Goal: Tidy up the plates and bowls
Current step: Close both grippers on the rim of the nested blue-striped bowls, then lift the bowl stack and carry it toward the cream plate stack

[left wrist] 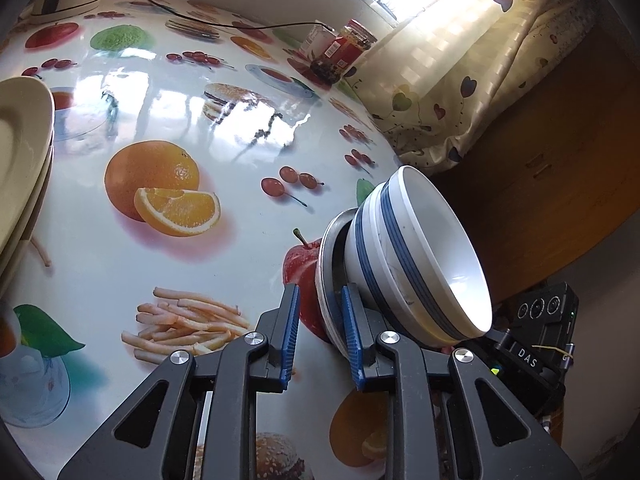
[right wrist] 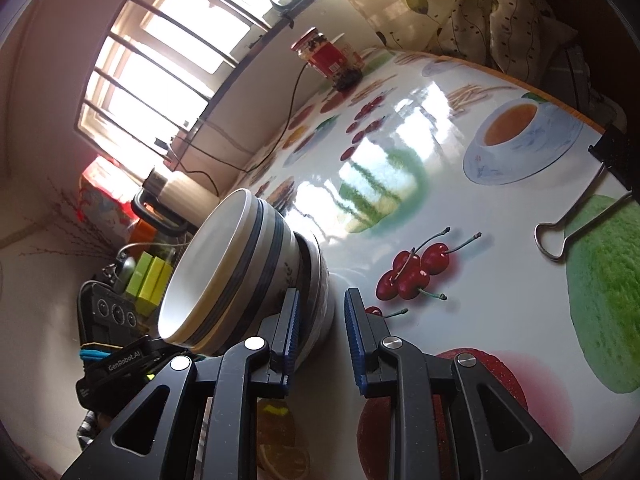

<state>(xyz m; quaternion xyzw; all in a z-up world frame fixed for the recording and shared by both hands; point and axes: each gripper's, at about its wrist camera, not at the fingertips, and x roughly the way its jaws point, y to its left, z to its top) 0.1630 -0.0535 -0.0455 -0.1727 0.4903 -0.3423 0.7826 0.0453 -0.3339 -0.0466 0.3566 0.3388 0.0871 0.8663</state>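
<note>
Two white bowls (left wrist: 420, 256) with blue stripes sit nested, one inside the other, on a small stack of plates (left wrist: 330, 280) on the fruit-print counter (left wrist: 160, 128). The left hand-held gripper (left wrist: 320, 332) and the right hand-held gripper (right wrist: 322, 334) each reach around the plates' rim, jaws partly apart. More cream plates (left wrist: 20, 152) rest farther off.

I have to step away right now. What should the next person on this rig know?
Left gripper: open, jaws straddling the rim of the bottom bowl.
Right gripper: open, straddling the same stack from the opposite side.
Striped bowls are already nested in the bottom bowl on the table.
Plates are stacked at the left edge of the left view.
Left: probably close both grippers and move the bowl stack; its destination isn't visible.
</note>
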